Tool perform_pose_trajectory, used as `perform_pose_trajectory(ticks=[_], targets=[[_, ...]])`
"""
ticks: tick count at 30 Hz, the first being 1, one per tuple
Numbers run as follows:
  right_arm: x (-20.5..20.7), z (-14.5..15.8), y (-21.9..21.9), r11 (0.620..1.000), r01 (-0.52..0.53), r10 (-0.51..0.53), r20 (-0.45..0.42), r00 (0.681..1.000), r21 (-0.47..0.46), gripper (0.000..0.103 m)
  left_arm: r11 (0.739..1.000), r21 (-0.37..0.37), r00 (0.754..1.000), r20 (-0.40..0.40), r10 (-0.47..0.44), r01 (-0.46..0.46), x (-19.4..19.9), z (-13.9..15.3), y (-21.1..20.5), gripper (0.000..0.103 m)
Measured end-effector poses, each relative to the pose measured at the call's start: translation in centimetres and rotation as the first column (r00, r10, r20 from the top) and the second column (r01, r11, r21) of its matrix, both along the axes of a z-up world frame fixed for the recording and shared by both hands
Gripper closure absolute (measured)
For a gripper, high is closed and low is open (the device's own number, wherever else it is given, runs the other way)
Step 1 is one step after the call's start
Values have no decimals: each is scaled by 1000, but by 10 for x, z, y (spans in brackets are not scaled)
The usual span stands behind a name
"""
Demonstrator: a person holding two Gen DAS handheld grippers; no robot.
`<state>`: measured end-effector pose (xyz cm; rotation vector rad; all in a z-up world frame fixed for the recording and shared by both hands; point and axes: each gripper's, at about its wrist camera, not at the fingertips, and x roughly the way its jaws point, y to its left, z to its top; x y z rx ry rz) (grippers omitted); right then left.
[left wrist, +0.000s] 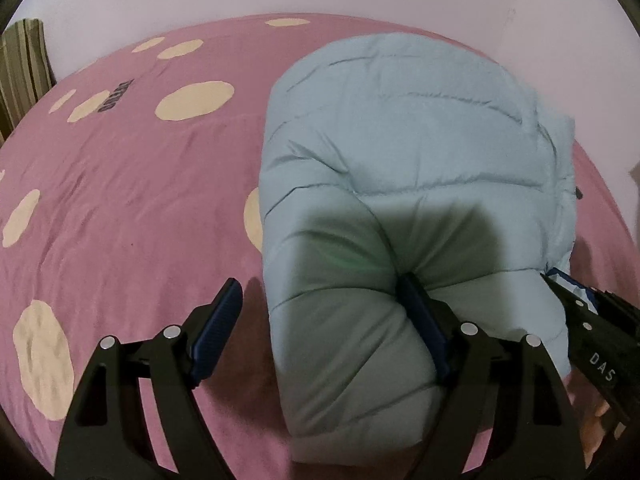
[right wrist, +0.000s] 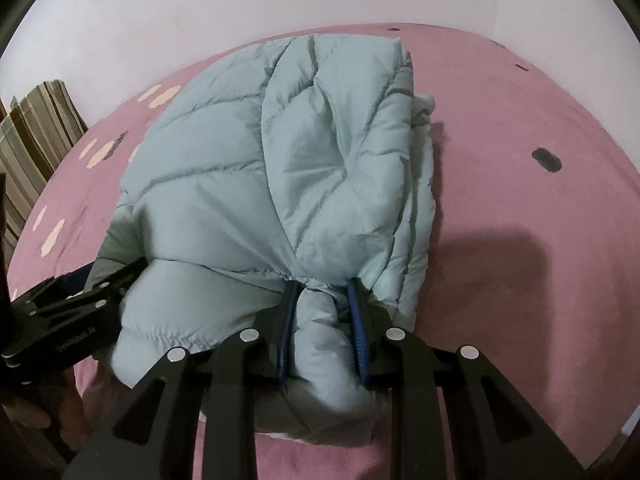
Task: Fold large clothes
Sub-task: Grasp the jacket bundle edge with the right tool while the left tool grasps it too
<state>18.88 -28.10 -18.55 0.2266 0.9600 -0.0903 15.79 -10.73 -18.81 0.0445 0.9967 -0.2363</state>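
Puffer jacket (right wrist: 280, 168) pinched by right gripper (right wrist: 322, 320).

Pale blue quilted jacket (left wrist: 400, 152) on pink bedspread (left wrist: 140, 200) with cream spots, olive-striped curtain (left wrist: 20, 68) alongside

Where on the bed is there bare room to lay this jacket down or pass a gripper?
Free: the pink bedspread left of the jacket, out to the striped cushion; also the strip to the jacket's right. Crowded: the near edge, where the open left gripper straddles the jacket and the right gripper pinches a fold.
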Motion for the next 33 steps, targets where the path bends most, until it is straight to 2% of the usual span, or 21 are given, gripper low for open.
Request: perform_pose_trajectory(ticks=[3,4,6,9,12,16,20,25,28,31,33], targets=[[-5,20,0,1000,5,-5,5,1000,10,78,1000,-22,1000,-27,-2,1,0,23,7,25],[-9,34,-3,1000,8,-9,36,999,27,77,999,-49,1000,-16,6,-7,0,34,12,25],[-9,58,-7,1000,11,-11,93,996,1,77,997,-73,999,45,27,-24,4,57,18,25],[20,82,-16,999,27,-20,154,988,-39,77,998,-47,993,109,40,-35,29,74,11,25],[59,75,-26,999,29,-24,130,991,-40,77,995,-36,992,92,91,-88,63,66,4,25],[100,45,-32,998,35,-33,48,998,-49,77,992,3,992,-2,127,-127,95,34,-6,25],[109,11,-33,998,30,-31,-27,999,-59,77,991,76,993,-35,112,-109,101,7,-18,24],[113,-13,-32,999,39,-41,-49,998,-31,77,986,105,991,-41,131,-126,106,-9,-23,23],[113,-13,-31,998,46,-48,-47,998,-35,77,985,89,987,-49,151,-146,108,-10,-22,22],[105,-4,-32,997,56,-57,-17,998,-48,77,982,35,981,-51,187,-185,104,0,-10,22],[95,8,-34,997,74,-73,10,997,-26,77,973,-13,971,-69,229,-230,97,7,1,22]])
